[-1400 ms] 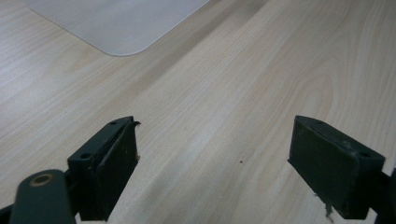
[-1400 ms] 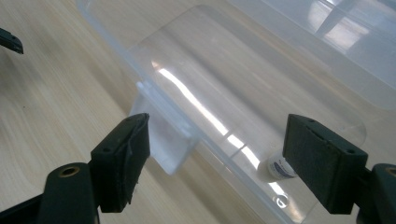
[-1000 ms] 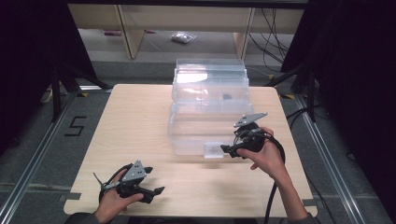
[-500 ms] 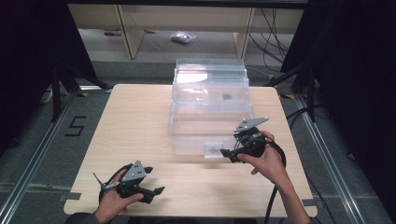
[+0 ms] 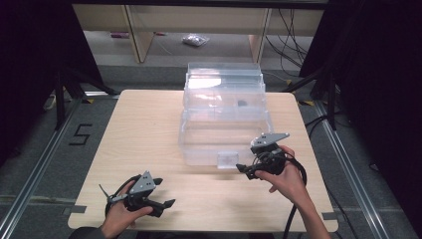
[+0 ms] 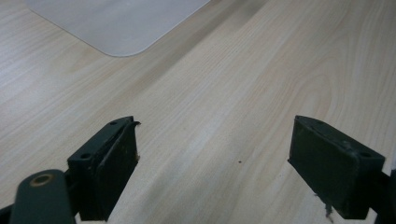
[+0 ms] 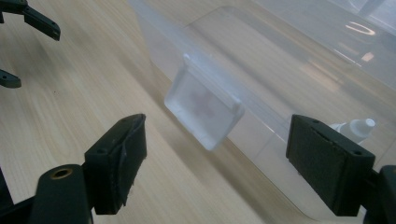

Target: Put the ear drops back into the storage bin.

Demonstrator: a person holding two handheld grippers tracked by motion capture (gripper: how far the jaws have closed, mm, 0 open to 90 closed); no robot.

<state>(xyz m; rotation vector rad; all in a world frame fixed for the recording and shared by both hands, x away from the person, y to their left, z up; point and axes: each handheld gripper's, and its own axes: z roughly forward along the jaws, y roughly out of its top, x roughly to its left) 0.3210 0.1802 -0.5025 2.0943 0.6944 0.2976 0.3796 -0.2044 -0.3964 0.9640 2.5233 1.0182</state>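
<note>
One slick, rigid clear box (image 5: 224, 124), so the wide-open, empty right gripper (image 5: 247, 171) should pinch its 6 o'clock latch tab (image 7: 204, 111).

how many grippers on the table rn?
2. The left gripper sits at the near left of the table, open. The right gripper is at the near right, open, facing the latch of the clear box.
</note>
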